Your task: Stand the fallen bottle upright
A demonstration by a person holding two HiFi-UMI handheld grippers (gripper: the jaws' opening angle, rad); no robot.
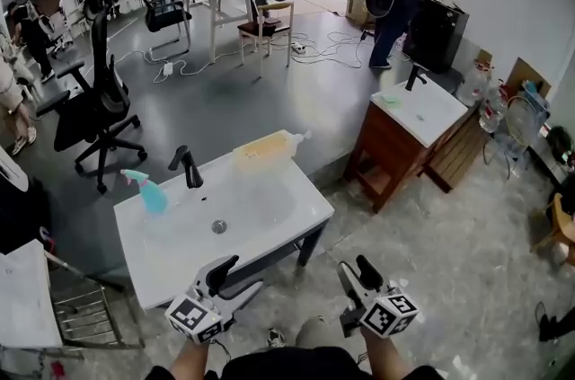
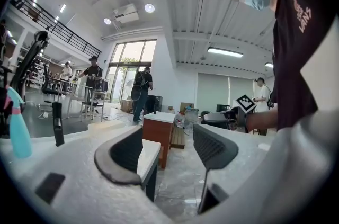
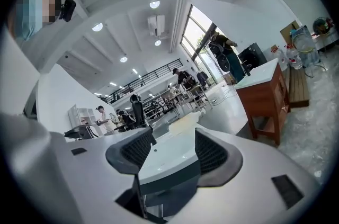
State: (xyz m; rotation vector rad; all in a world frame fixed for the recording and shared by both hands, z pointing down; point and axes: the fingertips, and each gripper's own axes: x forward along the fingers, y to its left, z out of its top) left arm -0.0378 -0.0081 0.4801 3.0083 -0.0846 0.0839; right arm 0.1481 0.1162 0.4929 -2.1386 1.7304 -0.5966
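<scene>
A pale yellow spray bottle lies on its side along the far rim of the white sink; in the right gripper view the same bottle shows beyond the basin. A teal spray bottle stands upright at the sink's left, beside the black faucet. My left gripper hovers at the sink's near edge, open and empty. My right gripper is off the sink's near right corner, open with nothing between its jaws. In the left gripper view the teal bottle is at far left.
A second sink on a wooden cabinet stands to the right. A black office chair is behind the sink at left, and a metal rack at near left. People, tables and floor cables fill the back of the room.
</scene>
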